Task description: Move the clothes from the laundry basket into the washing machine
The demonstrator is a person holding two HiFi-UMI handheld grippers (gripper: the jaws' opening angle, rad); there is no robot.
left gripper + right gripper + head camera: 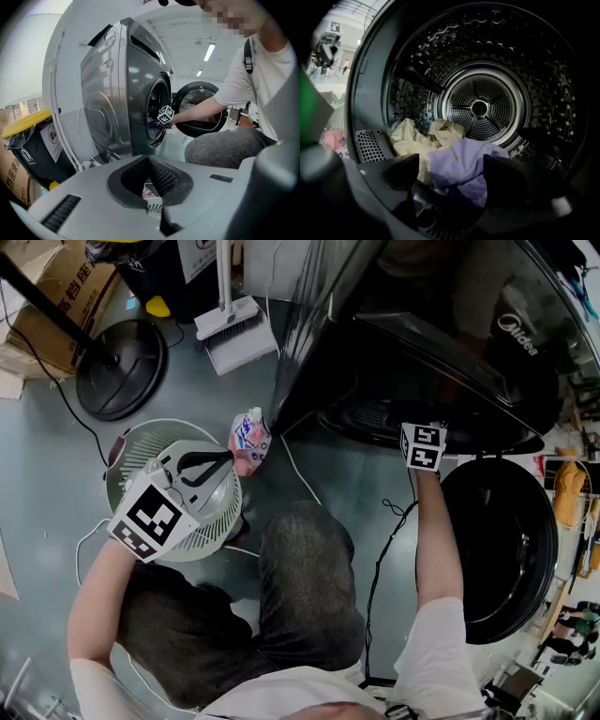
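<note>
While the washing machine [422, 362] stands with its door [502, 549] swung wide, my right gripper [452, 172] reaches into the drum [480, 108] with its jaws spread well apart and nothing clamped. A purple cloth [464, 161] lies loose between them at the drum's front lip, with a cream cloth [410, 136] heaped just behind it to the left. Over the laundry basket [122, 465], on the floor beside the machine, my left gripper [223, 458] has its jaws pinched together on a small pink printed cloth [249, 441]. That cloth is held just past the rim, between basket and machine.

All three pieces I judge to be light and limp, likelier to snag than to break. They will sag and fold wherever I leave them unsupported, and none should slip against ribbed pads. A bunched fold near the middle is the best place to bite, so less trails over the door sill. The purple cloth is a crumpled heap whose longer run goes from the lip inward toward the drum's back wall. The pink one is balled up beyond my jaw tips. Its long axis seems to lie crosswise to the jaws, though the bundle is too bunched to be sure.
</note>
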